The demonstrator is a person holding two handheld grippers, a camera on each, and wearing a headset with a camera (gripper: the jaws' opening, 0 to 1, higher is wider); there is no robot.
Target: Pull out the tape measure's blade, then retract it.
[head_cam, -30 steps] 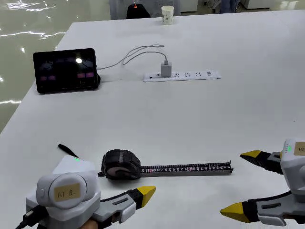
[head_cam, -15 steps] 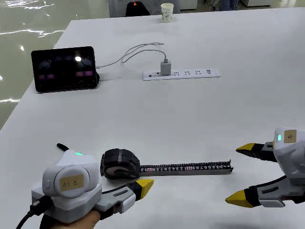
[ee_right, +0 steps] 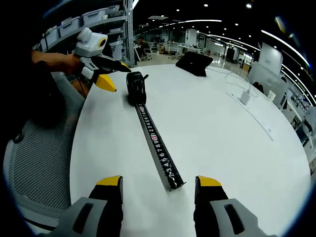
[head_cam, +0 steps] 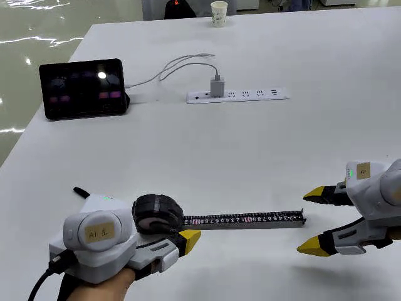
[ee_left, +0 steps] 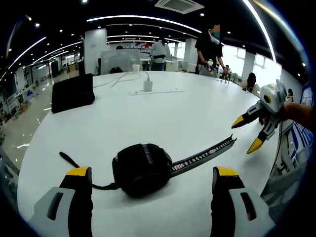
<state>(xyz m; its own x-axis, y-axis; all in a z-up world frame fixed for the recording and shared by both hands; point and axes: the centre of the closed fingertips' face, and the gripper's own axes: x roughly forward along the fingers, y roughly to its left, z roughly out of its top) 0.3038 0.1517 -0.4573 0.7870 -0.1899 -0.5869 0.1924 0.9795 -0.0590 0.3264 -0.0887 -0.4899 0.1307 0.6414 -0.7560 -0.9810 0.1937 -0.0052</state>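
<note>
A: White table (head_cam: 250, 150): tape measure (head_cam: 156, 214) lying flat, blade (head_cam: 250, 219) out toward right gripper (head_cam: 312, 219).
B: Changes?
A: Yes, left gripper (ee_left: 152, 174) moved up, jaws wide apart either side of the case. Right gapped too, closer to blade tip.

A white table (head_cam: 282, 157) bears tape measure (head_cam: 156, 215), tablet (head_cam: 81, 89), power strip (head_cam: 250, 95), cup (head_cam: 219, 13).
</note>
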